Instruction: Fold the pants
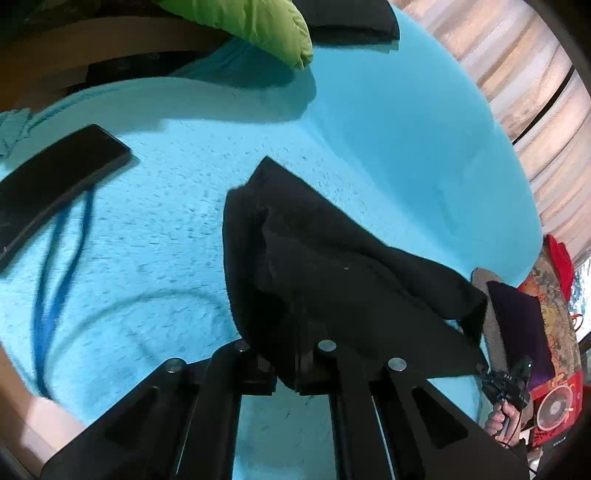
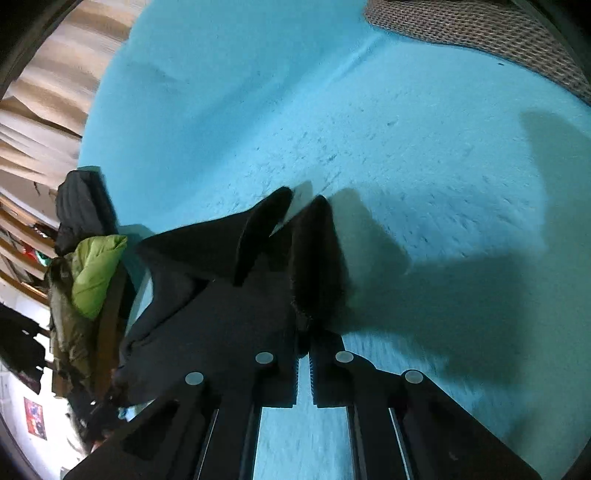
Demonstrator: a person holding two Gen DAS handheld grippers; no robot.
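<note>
Both tools (image 1: 286, 363) (image 2: 304, 352) pinch black pants (image 1: 332, 266).

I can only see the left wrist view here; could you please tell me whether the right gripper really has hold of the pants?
Observer: Yes. In the right wrist view the right gripper is shut on the black pants, with the fabric bunched between its fingers.
Operator: Thank you. Does any cloth stick out past that grip?
Observer: Two dark flaps stand up beyond the fingers, above the blue bed cover.
Operator: Is anything lying ahead of that gripper?
Observer: A grey mesh-patterned cushion lies on the far edge of the cover; the stretch between shows only shadows.
</note>
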